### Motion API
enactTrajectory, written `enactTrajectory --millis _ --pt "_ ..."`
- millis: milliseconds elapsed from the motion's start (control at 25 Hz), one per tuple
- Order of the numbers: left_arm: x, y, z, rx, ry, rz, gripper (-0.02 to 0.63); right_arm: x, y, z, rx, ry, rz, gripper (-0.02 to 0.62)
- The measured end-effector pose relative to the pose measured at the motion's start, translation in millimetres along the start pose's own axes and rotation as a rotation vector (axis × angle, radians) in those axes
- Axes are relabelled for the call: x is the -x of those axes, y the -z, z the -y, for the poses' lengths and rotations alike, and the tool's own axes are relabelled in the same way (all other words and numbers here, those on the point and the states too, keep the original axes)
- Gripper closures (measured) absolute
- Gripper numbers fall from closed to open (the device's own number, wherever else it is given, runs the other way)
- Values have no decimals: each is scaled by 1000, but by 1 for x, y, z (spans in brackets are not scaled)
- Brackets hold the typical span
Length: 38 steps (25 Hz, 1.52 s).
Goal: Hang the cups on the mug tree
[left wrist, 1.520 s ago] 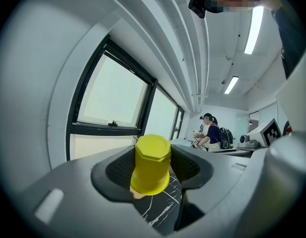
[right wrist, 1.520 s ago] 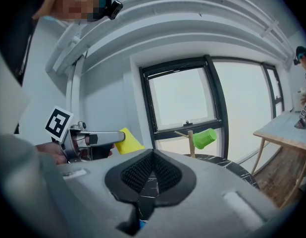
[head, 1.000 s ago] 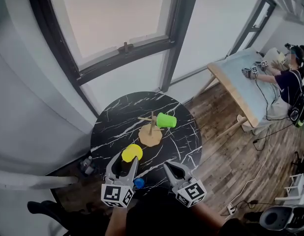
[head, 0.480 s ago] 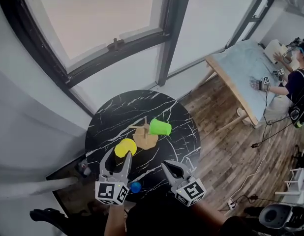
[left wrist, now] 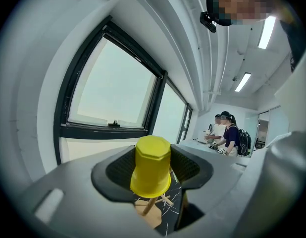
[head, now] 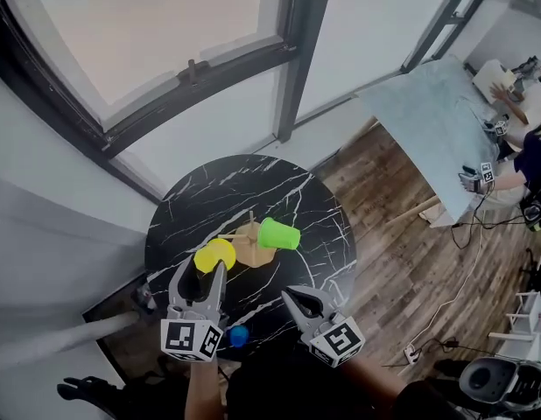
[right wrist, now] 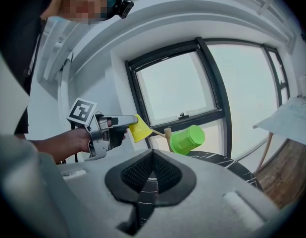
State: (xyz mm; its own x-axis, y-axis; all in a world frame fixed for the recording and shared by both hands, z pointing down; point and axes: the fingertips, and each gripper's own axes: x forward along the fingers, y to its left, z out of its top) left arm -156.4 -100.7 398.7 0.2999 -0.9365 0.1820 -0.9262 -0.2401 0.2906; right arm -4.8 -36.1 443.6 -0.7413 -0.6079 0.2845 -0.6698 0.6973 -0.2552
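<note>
**Yellow cup being hung, left side of the mug tree.** The left gripper [head: 199,276] clamps the yellow cup [head: 214,255] between its pads, just left of the mug tree [head: 251,245]. In the left gripper view a peg [left wrist: 149,206] enters the cup's mouth; how deep it reaches is hidden. The green cup [head: 278,234] hangs on the tree's right side. The blue cup [head: 238,336] lies on the table [head: 218,191], on the person's side of the tree. The right gripper [head: 297,297] is clenched on nothing, also on that side.

Likely hazards:
- If the pads part before the cup sits well down the peg, it would probably slide off and fall.
- A sideways push through the peg could tip the tree and shake the green cup loose.
</note>
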Motion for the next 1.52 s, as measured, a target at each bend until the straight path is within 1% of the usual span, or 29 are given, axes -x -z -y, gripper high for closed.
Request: enactTrajectory --millis 160,400,720,1080,1520 --pt "-7 -4 -2 14 -3 -6 382 -5 6 4 -24 -7 -6 592" --pt "-5 2 -4 35 0 -20 383 -13 3 7 -10 -13 -20 592" --pt "-1 -13 -5 22 2 19 383 -19 6 5 -15 -23 -19 592" --pt "-12 -20 -9 21 14 27 383 -21 5 8 -19 -7 -18 592" --pt "-30 -4 -11 45 32 3 383 -30 7 17 -30 9 -31 592"
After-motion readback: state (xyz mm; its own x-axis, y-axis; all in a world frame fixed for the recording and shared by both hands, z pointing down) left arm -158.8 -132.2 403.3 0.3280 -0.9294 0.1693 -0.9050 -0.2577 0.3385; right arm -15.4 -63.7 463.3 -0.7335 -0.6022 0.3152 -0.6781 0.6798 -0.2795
